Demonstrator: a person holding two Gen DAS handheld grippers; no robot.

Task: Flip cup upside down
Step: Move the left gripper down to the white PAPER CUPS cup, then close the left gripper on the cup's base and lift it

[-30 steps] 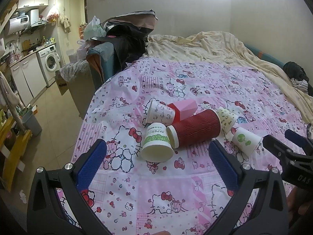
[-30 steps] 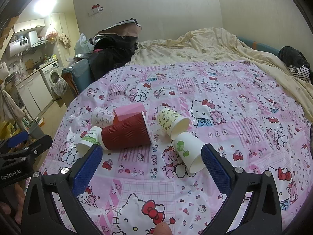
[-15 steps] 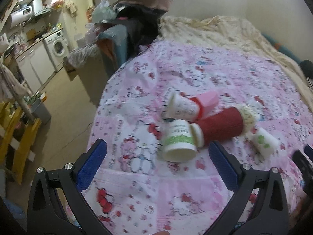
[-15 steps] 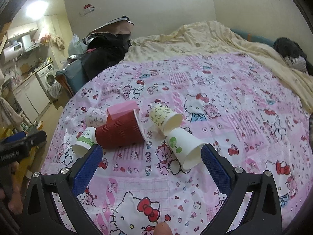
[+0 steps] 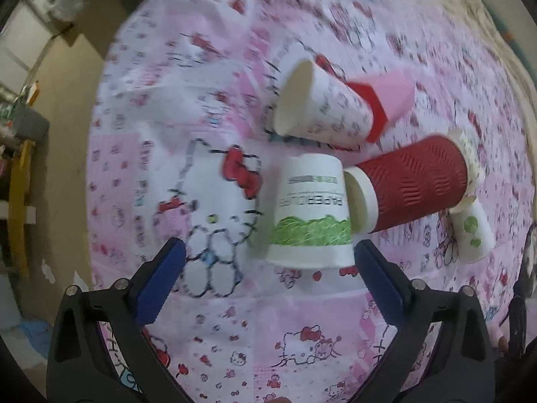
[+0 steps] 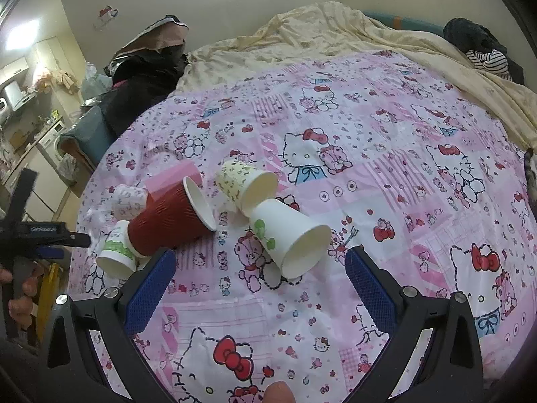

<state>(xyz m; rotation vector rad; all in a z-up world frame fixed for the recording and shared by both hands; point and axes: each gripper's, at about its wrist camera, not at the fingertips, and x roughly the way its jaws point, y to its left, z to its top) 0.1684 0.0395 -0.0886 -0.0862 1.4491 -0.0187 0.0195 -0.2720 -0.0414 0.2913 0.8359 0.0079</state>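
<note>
Cup to be flipped, by my reading, is the white paper cup with the green scribbled band and printed lettering [image 5: 310,215], which lies on its side on the pink cartoon-cat bedspread [image 5: 214,319], its wide mouth turned toward the left gripper [image 5: 266,265]; that gripper's blue-padded jaws stand wide apart and hold nothing, the cup's rim lying just ahead of them and nearer the right pad. Touching its flank is the rim of a ribbed dark-red paper cup [image 5: 416,184], also on its side, and just beyond lie a small white cup with a faint pink print [image 5: 322,100] and a pink faceted cup [image 5: 386,95]. A good grasp would centre the cup between the pads first, then close gently across the middle of the wall (thin paper will crush or ovalise if squeezed near the rim), lift clear of the red neighbour, and tip it mouth-down onto a bare patch of spread; soft bedding may let it wobble, so set it down squarely. The left view is blurred, so fine contact is hard to judge. The right gripper [image 6: 260,277] hangs open and empty too, near a white paper cup with green dots [image 6: 288,235] and a yellow-patterned cup [image 6: 245,181], both on their sides.
</note>
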